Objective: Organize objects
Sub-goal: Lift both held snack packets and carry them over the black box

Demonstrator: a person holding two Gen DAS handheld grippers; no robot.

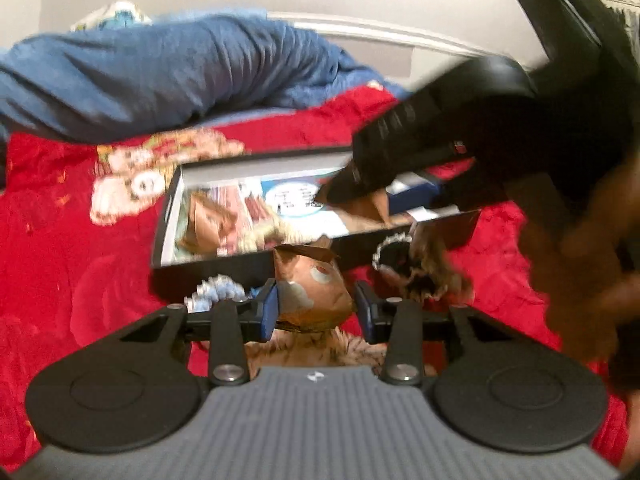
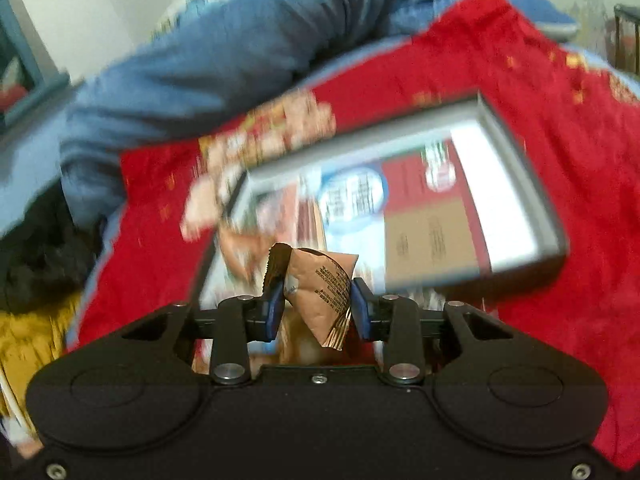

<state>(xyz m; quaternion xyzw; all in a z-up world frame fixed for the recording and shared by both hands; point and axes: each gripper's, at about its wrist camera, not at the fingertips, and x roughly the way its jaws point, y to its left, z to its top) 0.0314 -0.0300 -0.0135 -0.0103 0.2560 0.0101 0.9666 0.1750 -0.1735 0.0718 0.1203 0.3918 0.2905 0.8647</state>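
My left gripper [image 1: 316,308] is shut on a brown snack packet [image 1: 312,284] with a cartoon face, held just in front of the near wall of an open dark box [image 1: 256,260]. The box lies on a red blanket [image 1: 80,240] and holds printed packets and flat boxes. My right gripper [image 2: 318,304] is shut on a small brown foil sachet [image 2: 320,284], held over the same box [image 2: 360,136]. In the left wrist view the right gripper [image 1: 352,188] reaches in from the upper right with its sachet [image 1: 376,204] above the box.
A blue quilt [image 1: 160,64] is heaped behind the box. More wrapped snacks [image 1: 416,264] lie on the blanket beside the box's near right corner. A yellow cloth [image 2: 32,336] and a dark garment [image 2: 40,252] lie at the left. A hand [image 1: 580,248] shows at the right.
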